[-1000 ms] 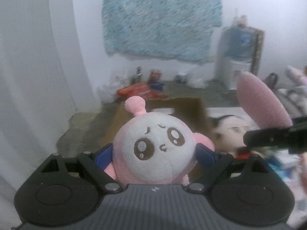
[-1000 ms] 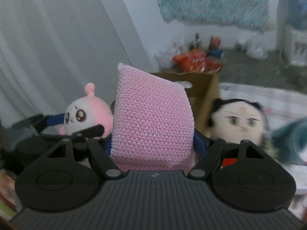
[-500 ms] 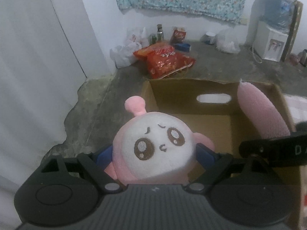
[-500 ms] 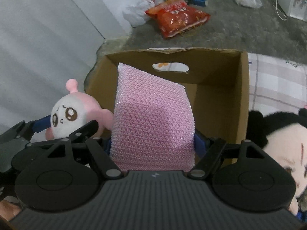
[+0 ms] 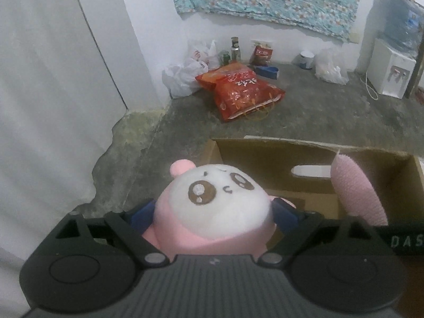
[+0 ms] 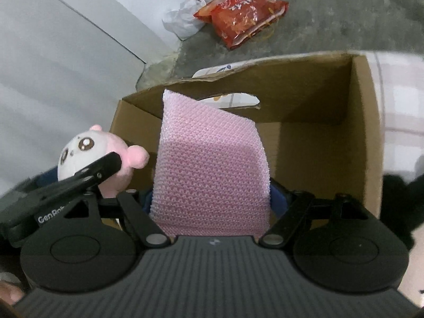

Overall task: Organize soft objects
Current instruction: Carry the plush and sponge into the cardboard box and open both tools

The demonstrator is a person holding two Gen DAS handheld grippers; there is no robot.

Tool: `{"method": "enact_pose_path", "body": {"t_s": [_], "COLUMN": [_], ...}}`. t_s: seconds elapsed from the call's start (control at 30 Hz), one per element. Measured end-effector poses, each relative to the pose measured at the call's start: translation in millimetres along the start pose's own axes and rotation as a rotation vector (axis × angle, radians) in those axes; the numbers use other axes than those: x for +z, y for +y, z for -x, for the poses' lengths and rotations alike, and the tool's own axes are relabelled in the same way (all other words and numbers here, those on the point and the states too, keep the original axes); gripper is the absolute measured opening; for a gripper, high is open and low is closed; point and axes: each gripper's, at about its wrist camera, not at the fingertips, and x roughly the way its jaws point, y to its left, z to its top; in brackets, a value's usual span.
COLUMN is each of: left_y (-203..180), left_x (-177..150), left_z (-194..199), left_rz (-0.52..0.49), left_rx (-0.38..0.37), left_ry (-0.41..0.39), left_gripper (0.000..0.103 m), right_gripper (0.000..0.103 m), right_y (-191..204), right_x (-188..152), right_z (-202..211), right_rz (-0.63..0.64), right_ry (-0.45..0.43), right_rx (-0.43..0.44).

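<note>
Fingers of left gripper [image 5: 214, 212] closed on pink-and-white plush toy [image 5: 217, 206], held at near left corner of cardboard box [image 6: 365, 137]. Fingers of right gripper [image 6: 212, 198] seen against sides of pink mesh sponge [image 6: 212, 164], jaws just widened, sponge between them, upright over box interior. Red snack bag [image 5: 243, 90] seen on floor beyond box, well ahead of fingers.
</note>
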Motion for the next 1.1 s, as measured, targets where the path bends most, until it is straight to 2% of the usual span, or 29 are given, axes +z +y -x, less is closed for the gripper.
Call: {"method": "enact_pose_path", "body": {"t_s": [0.27, 0.37, 0.67, 0.87, 0.97, 1.03, 1.1], "left_y": [12.9, 17.7, 2.3, -8.9, -10.4, -7.9, -1.7], "left_x": [3.1, 2.0, -11.2, -13.3, -14.5, -16.0, -19.4], "left_z": [-6.9, -7.8, -6.0, -3.8, 2.4, 10.0, 22.7], "left_rz": [0.092, 0.113, 0.032, -0.008, -0.015, -0.01, -0.001], "left_rx": [-0.049, -0.068, -0.051, -0.035, -0.026, -0.024, -0.023], "left_ry": [0.014, 0.022, 0.006, -0.02, -0.04, -0.056, -0.069], "left_gripper": [0.096, 0.098, 0.098, 0.098, 0.098, 0.098, 0.098], "right_gripper": [0.092, 0.093, 0.095, 0.095, 0.09, 0.077, 0.069], "right_y": [-7.9, -9.1, -7.4, -6.1, -2.5, 0.8, 6.2], "right_x": [-0.6, -1.5, -0.5, -0.5, -1.9, -4.4, -7.1], "right_z": [-2.1, 0.5, 19.6, 31.4, 41.3, 48.4, 52.4], "right_rz": [-0.043, -0.06, -0.075, -0.061, -0.025, 0.01, 0.062], "right_ry": [-0.015, -0.022, -0.129, -0.168, -0.155, -0.135, -0.103], "right_rx": [0.071, 0.084, 0.157, 0.154, 0.13, 0.109, 0.068]}}
